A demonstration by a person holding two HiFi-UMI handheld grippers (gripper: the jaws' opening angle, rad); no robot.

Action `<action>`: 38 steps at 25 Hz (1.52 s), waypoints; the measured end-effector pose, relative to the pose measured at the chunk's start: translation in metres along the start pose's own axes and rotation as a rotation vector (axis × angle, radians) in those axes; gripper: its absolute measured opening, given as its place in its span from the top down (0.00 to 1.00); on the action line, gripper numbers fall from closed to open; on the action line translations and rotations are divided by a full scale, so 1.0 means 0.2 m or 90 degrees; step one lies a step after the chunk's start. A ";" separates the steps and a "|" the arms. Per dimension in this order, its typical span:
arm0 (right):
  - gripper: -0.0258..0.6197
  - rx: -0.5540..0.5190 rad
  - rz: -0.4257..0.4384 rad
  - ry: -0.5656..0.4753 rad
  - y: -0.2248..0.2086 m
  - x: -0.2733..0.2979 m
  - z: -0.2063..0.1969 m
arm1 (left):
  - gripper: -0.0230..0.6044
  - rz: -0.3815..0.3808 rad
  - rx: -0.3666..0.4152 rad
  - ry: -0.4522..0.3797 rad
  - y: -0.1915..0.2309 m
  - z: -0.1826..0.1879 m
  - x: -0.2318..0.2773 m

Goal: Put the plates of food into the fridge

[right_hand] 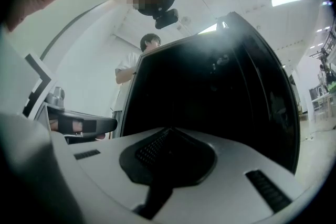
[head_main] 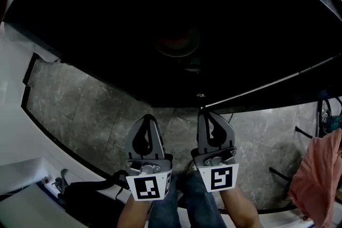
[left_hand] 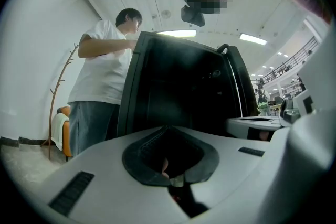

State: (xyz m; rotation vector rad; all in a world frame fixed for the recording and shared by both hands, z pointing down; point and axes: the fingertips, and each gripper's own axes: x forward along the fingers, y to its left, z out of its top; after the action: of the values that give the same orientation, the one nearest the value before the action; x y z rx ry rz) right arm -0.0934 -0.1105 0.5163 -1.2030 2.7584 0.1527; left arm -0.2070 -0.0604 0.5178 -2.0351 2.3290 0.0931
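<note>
No plate of food shows in any view. A large black fridge fills the top of the head view, and its dark front stands close ahead in the left gripper view and the right gripper view. My left gripper and right gripper are side by side just in front of it, pointing at its lower edge. Both have their jaws together with nothing between them, as the left gripper and right gripper also show in their own views. Neither touches the fridge.
A person in a white T-shirt stands just behind the fridge's left side. A coat stand is further left. Grey stone floor lies below, a pink cloth hangs at the right, and white furniture sits at the lower left.
</note>
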 end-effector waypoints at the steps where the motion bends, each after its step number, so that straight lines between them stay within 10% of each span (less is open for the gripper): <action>1: 0.94 0.000 -0.002 -0.001 0.00 -0.01 0.00 | 0.95 -0.001 0.002 0.000 -0.01 0.00 0.00; 38: 0.94 -0.013 -0.019 -0.037 -0.11 0.02 0.78 | 0.95 -0.016 0.019 0.018 -0.11 0.71 -0.01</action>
State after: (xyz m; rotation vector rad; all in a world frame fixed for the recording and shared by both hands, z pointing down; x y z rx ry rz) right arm -0.0684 -0.1061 0.3609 -1.2244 2.6940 0.2108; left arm -0.1853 -0.0508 0.3759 -2.0656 2.3053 0.0285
